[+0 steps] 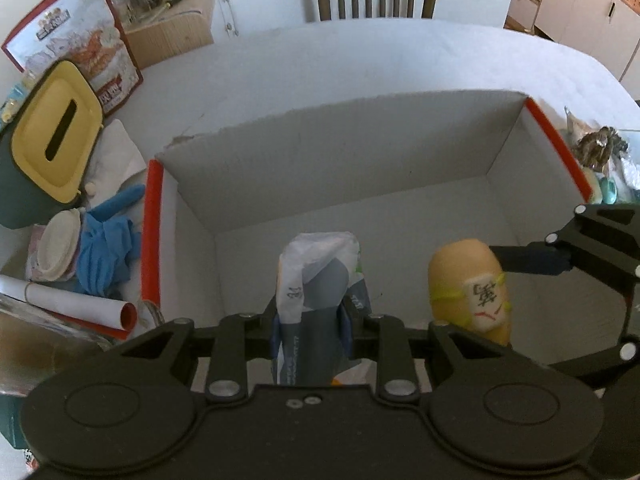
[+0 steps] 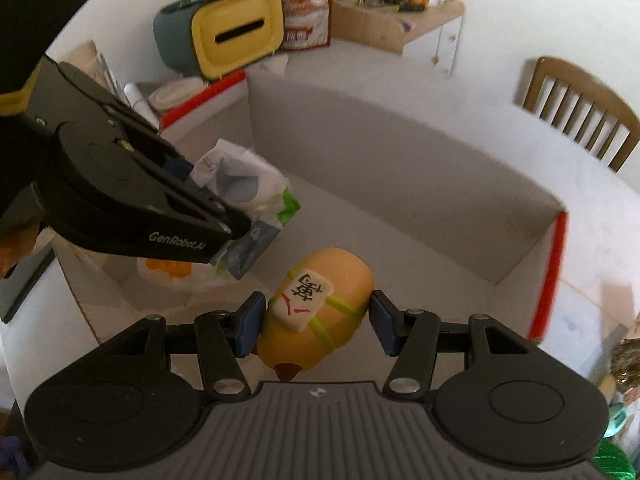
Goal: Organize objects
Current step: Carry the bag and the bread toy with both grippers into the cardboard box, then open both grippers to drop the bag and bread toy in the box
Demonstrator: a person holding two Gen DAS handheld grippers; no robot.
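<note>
Cardboard box (image 1: pixel 360 148) at frame centre: left gripper (image 1: pixel 310 320) clamps a tissue packet (image 1: pixel 316 276), right gripper (image 2: pixel 316 320) straddles the orange plush toy (image 2: pixel 320 308) unclosed; lower both gently.

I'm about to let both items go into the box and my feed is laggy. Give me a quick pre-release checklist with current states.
1. Left hand-held gripper shut on the wrapped packet: ok, fingers clamp both sides.
2. Packet over the cardboard box, inside its walls: ok.
3. Right hand-held gripper gripping the orange plush toy: not ok; the right pad stands clear of the toy, jaws look open.
4. Toy resting on the box floor: cannot tell; contact is hidden.
5. Free floor beyond both items: ok, the far half is bare.
6. Grippers clear of each other: ok in the right wrist view, though close.
</note>
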